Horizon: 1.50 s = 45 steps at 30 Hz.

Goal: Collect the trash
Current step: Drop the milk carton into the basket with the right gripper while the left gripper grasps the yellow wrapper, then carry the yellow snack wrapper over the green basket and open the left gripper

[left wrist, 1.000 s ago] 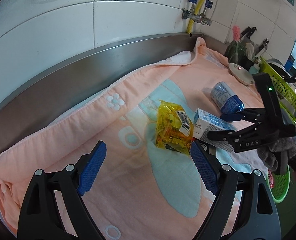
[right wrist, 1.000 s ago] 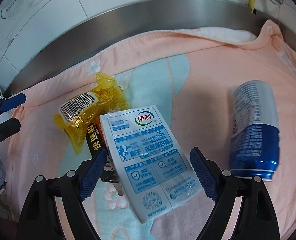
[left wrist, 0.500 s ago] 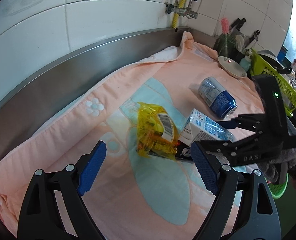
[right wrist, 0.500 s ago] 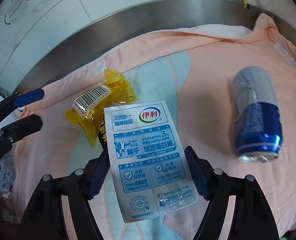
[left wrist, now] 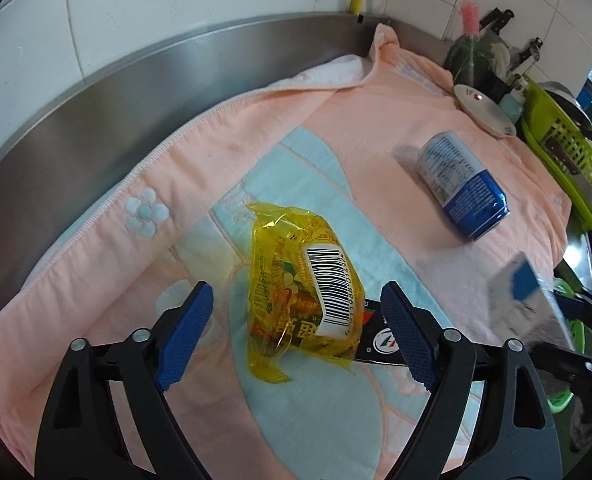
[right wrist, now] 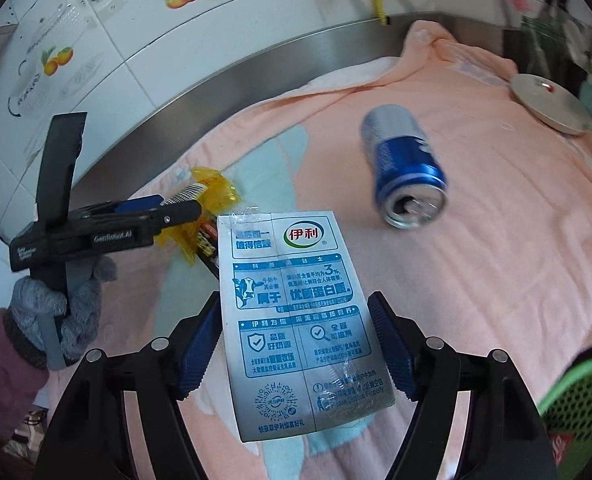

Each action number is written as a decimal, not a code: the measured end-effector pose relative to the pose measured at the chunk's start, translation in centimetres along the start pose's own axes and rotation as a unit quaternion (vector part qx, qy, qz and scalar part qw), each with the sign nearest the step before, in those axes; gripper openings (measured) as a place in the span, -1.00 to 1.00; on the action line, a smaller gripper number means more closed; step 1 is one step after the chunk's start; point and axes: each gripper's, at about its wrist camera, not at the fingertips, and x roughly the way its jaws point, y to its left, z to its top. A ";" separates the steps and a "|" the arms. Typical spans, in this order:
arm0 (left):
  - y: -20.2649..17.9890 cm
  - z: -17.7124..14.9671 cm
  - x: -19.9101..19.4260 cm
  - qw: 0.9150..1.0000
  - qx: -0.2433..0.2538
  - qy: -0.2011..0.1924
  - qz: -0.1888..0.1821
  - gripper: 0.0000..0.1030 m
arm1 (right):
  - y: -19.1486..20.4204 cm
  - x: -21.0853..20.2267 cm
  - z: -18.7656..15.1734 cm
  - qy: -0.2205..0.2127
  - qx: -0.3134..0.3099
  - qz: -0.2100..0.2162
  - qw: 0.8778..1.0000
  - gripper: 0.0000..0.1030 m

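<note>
My right gripper [right wrist: 296, 354] is shut on a white and blue milk carton [right wrist: 296, 308] and holds it lifted above the pink towel [right wrist: 496, 240]; the carton shows blurred in the left wrist view [left wrist: 524, 284]. My left gripper [left wrist: 296, 332] is open, its fingers either side of a yellow snack wrapper [left wrist: 300, 292] that lies on the towel [left wrist: 215, 160] over a black packet [left wrist: 380, 344]. A blue and silver can [left wrist: 462, 188] lies on its side at the right; it also shows in the right wrist view [right wrist: 406, 172].
A steel backsplash [left wrist: 135, 92] and white tiles run behind the towel. A round white disc [left wrist: 484, 108], a green crate [left wrist: 568, 148] and kitchen items stand at the far right. A green basket [right wrist: 576, 396] sits below the counter edge at right.
My right gripper has closed on the milk carton and lifted it off the towel, back to the right. My left gripper has moved closer over the yellow wrapper.
</note>
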 end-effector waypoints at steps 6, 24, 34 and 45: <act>0.5 -0.2 0.4 1.000 -0.008 0.002 -0.014 -0.09 | -1.3 -3.0 -3.6 -0.019 0.034 -0.024 0.999 0.36; -3.9 -2.2 -8.1 0.996 0.030 -0.081 -0.036 -0.39 | -13.8 -13.9 -14.7 -0.060 0.216 -0.185 0.957 0.35; -11.0 -3.9 -10.3 0.989 0.081 -0.083 -0.096 -0.39 | -21.5 -12.5 -16.8 -0.035 0.265 -0.248 0.931 0.45; -21.0 -6.5 -9.7 0.973 0.162 -0.059 -0.156 -0.39 | -20.1 -15.7 -18.5 -0.062 0.248 -0.259 0.931 0.56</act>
